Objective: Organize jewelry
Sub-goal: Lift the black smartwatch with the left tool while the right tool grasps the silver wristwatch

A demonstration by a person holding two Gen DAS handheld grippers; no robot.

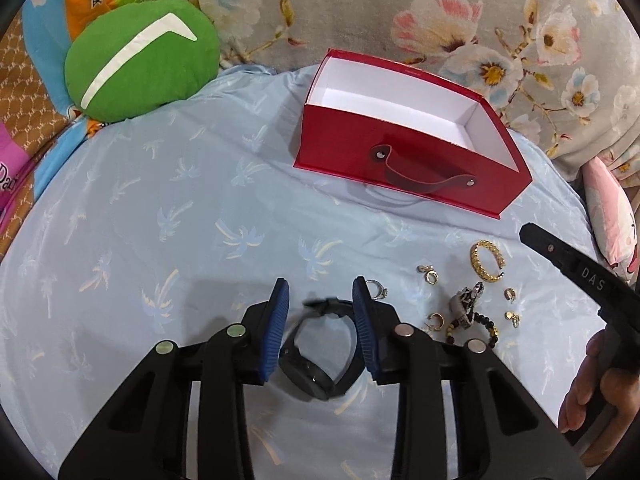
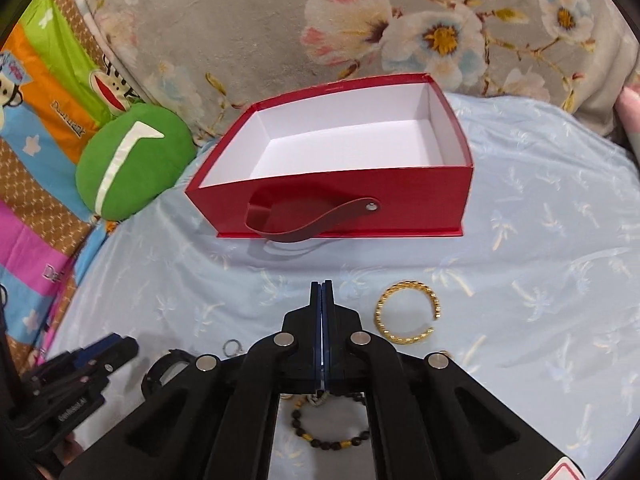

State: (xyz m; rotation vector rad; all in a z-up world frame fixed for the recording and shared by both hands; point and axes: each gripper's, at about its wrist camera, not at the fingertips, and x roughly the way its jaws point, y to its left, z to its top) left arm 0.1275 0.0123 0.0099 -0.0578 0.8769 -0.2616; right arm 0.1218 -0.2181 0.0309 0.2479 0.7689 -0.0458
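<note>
Watch [image 1: 320, 356] looks light, its strap springy; left hand-held gripper [image 1: 322, 328] gapes wide around it, best pinched across the strap; right hand-held gripper [image 2: 322, 308], at three o'clock, is closed empty.

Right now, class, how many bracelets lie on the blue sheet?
2: the gold bracelet lies in front of the red box; the beaded bracelet sits under the right gripper, partly hidden. More may be hidden.

An open red cardboard box [image 2: 332, 196] sits at the back of a pale blue palm-print sheet [image 2: 540, 280]. A round green cushion [image 2: 132, 160] lies to its left. A gold open bangle [image 2: 406, 312] lies in front of the box.
</note>
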